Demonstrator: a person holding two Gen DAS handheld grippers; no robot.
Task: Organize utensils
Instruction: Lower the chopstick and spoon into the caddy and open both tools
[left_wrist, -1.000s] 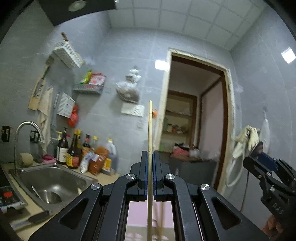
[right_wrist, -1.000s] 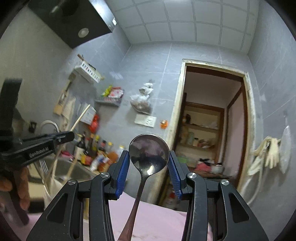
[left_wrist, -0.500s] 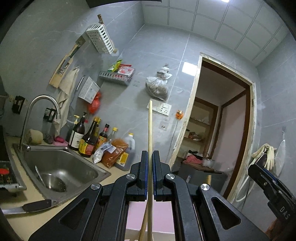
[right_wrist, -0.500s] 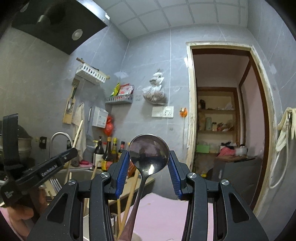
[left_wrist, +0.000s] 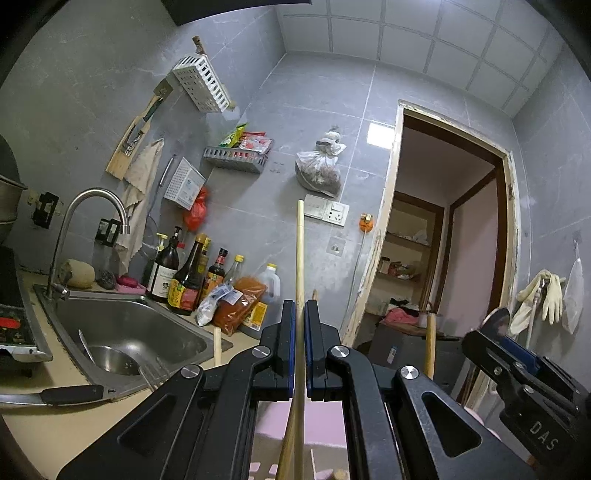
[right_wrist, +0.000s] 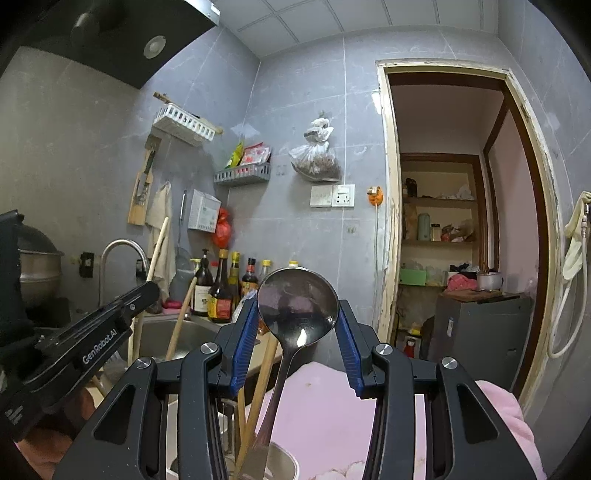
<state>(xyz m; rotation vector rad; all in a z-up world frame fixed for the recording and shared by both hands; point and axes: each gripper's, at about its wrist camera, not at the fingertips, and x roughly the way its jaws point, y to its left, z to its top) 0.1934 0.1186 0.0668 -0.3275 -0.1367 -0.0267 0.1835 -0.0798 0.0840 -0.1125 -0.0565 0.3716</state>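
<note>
My left gripper (left_wrist: 300, 308) is shut on a long wooden chopstick (left_wrist: 299, 251) that stands upright between its pads. Further chopstick ends (left_wrist: 217, 345) poke up just below and beside it. My right gripper (right_wrist: 297, 314) is shut on a metal spoon (right_wrist: 297, 302), its blue pads against the two edges of the bowl. The spoon's handle slants down towards a metal cup (right_wrist: 282, 461) at the bottom edge, where several wooden chopsticks (right_wrist: 258, 384) stand. The left gripper (right_wrist: 110, 328) also shows at the left of the right wrist view. The right gripper (left_wrist: 517, 365) is at the right of the left wrist view.
A steel sink (left_wrist: 129, 332) with a tap (left_wrist: 92, 206) lies to the left, with sauce bottles (left_wrist: 184, 273) behind it. A knife (left_wrist: 51, 395) rests on the counter's front. A pink cloth (right_wrist: 332, 406) lies below the grippers. A doorway (right_wrist: 454, 221) opens on the right.
Both grippers have sunk and swung towards the sink, each still holding its utensil. The standing chopsticks and metal cup have come into the right wrist view below the spoon.
</note>
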